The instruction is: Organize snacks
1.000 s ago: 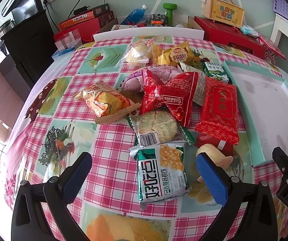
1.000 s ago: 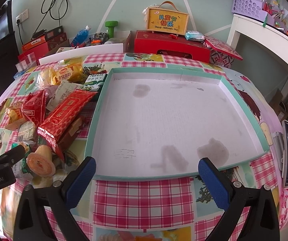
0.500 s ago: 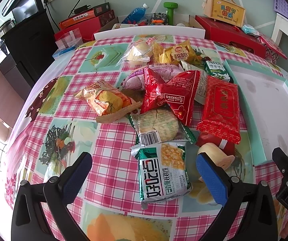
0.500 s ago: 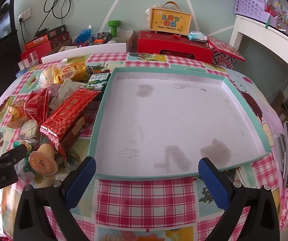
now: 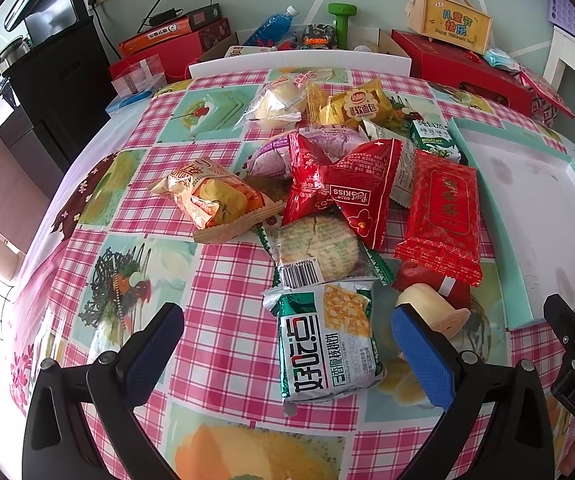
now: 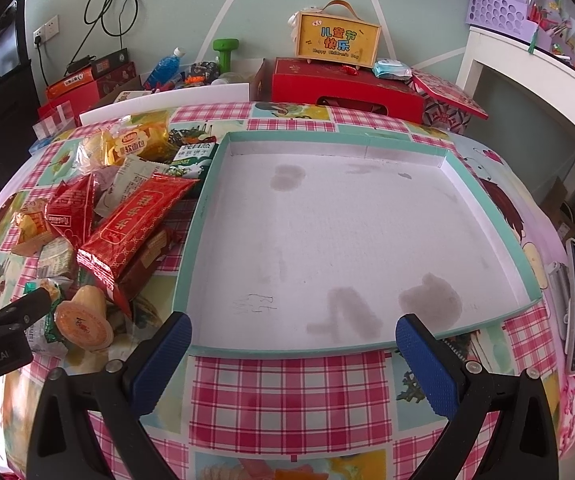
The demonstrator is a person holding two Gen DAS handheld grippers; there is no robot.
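Opening step here: nothing picked yet, 0 snacks in the teal-rimmed tray (image 6: 191,248), whole pile still out on the checked surface (image 5: 223,320). Left gripper (image 5: 287,354) hovering low over the near end of the pile, fingers (image 5: 155,356) wide apart, straddling the green-and-white corn snack packet (image 5: 327,344) without touching it. Round cracker pack (image 5: 317,248) just beyond, overlapped by the red KISS bag (image 5: 347,196); long red packet (image 5: 443,220) lying nearest the tray edge, a jelly cup (image 5: 435,310) tipped on its side just beside the right-hand finger. Right gripper (image 6: 293,362) parked at the tray's near rim, fingers (image 6: 427,364) likewise spread, holding nothing, aimed across the bare white floor of the tray. Next move, by the look of it: drop down on the green packet, close across its width, lift clear of the cracker pack's edge, carry right into the tray. Risk: thin, slippery film, easy to pinch only a corner.
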